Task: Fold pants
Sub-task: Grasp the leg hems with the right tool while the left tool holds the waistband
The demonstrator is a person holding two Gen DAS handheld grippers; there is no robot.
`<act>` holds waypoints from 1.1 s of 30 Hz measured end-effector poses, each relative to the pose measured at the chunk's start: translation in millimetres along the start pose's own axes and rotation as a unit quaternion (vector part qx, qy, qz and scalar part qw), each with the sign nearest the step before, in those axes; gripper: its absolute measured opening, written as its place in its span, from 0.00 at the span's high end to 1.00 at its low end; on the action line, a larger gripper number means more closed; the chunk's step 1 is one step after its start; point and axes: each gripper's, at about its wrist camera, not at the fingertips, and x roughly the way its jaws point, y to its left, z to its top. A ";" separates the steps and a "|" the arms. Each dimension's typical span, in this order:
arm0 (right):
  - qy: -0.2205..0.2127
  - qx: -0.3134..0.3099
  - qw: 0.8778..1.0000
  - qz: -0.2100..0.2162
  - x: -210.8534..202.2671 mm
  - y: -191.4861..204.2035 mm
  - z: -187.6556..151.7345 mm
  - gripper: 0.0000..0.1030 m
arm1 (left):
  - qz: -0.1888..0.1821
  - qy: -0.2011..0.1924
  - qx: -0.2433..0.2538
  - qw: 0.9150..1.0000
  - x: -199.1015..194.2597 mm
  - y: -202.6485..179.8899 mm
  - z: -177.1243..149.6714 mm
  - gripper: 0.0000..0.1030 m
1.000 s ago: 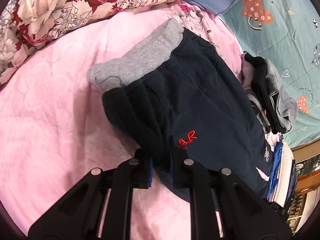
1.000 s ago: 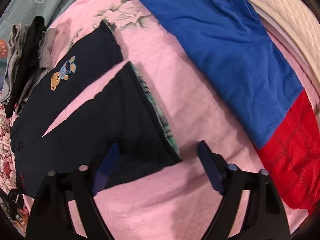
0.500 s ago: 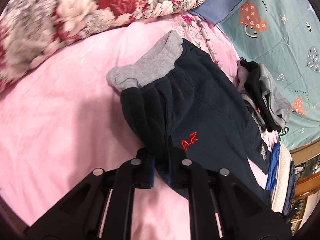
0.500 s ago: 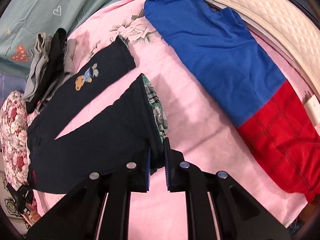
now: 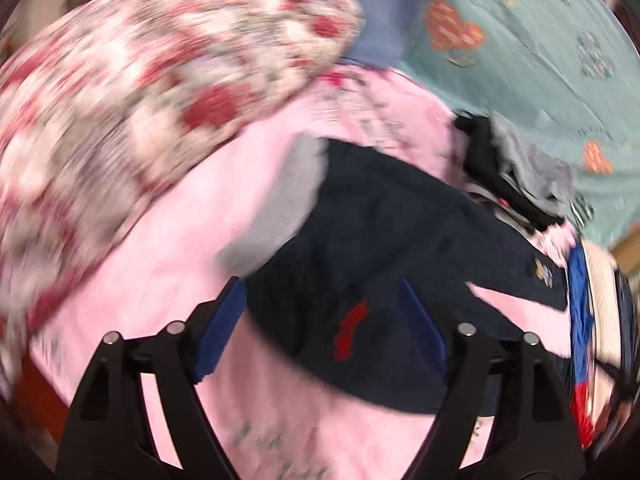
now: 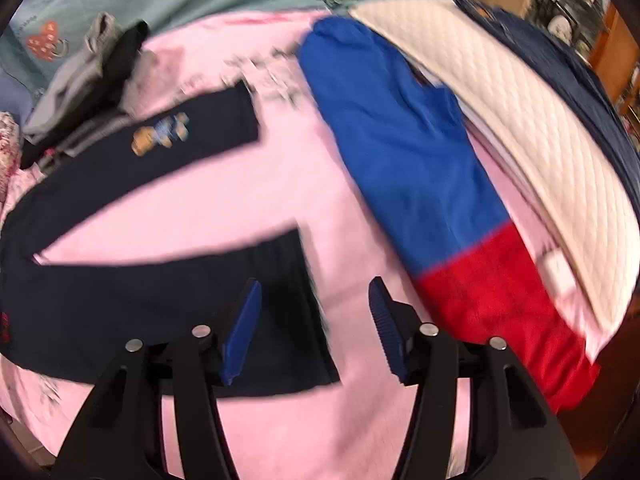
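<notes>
Dark navy pants [image 5: 380,240] lie flat on the pink bedspread [image 5: 180,248], with a grey waistband [image 5: 280,208] and red stitched letters [image 5: 352,332]. In the right wrist view the two legs [image 6: 160,300] spread apart; the far leg has a bear patch [image 6: 160,136]. My left gripper [image 5: 320,328] is open above the waist end, holding nothing. My right gripper [image 6: 316,328] is open over the near leg's hem [image 6: 304,300], holding nothing. Both views are motion-blurred.
A floral pillow [image 5: 140,100] lies at the far left. A pile of grey and black clothes [image 5: 512,176] sits beyond the pants. A blue-and-red garment [image 6: 420,168] and a white quilted item [image 6: 520,128] lie at right. A teal sheet [image 5: 540,60] lies behind.
Both grippers were shut on the pants half a second ago; now both are open and have drawn back. The pants lie spread flat, legs apart.
</notes>
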 end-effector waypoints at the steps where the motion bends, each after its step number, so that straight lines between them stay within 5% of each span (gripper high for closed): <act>1: -0.001 -0.004 1.000 0.019 2.6 4.6 14.1 0.40 | -0.006 0.010 0.011 1.000 13.4 -9.8 14.5 0.21; 5: 0.013 -0.019 0.996 0.090 47.3 30.6 84.8 0.40 | -0.037 0.086 0.046 0.995 90.1 -36.1 54.4 0.22; 10: 0.052 -0.034 0.996 0.059 121.4 46.3 129.8 0.40 | -0.027 0.165 0.042 0.985 156.5 -33.8 55.7 0.34; 13: 0.067 -0.042 0.995 0.059 143.3 46.5 134.9 0.40 | -0.025 0.156 0.051 0.986 159.4 -33.0 52.0 0.34; 14: 0.071 -0.042 0.995 0.060 150.2 45.9 134.4 0.47 | -0.022 0.155 0.054 0.986 158.9 -33.5 52.0 0.34; 16: 0.063 -0.031 0.994 0.084 155.0 43.2 131.0 0.81 | -0.014 0.154 0.058 0.986 157.3 -35.1 49.3 0.39; 17: 0.066 -0.027 0.991 0.109 154.1 43.0 128.8 0.89 | -0.008 0.153 0.063 0.986 155.1 -35.5 46.5 0.43; 25: 0.083 0.006 0.991 0.100 138.6 24.3 98.9 0.86 | -0.016 0.163 0.064 0.984 151.9 -23.1 42.7 0.43; 27: 0.069 -0.006 0.994 0.089 141.4 29.7 94.4 0.75 | -0.025 0.186 0.071 0.980 150.0 -25.2 49.3 0.43; 29: 0.060 -0.019 0.997 0.053 138.0 34.8 94.4 0.54 | -0.036 0.184 0.079 0.979 135.8 -22.4 61.5 0.41; 32: 0.032 -0.024 0.999 0.022 117.0 32.9 93.0 0.54 | -0.014 0.136 0.138 0.981 113.6 -23.1 97.6 0.13; 33: 0.023 -0.017 0.999 0.025 105.9 28.9 88.0 0.54 | -0.015 0.127 0.165 0.978 112.4 -25.0 108.3 0.12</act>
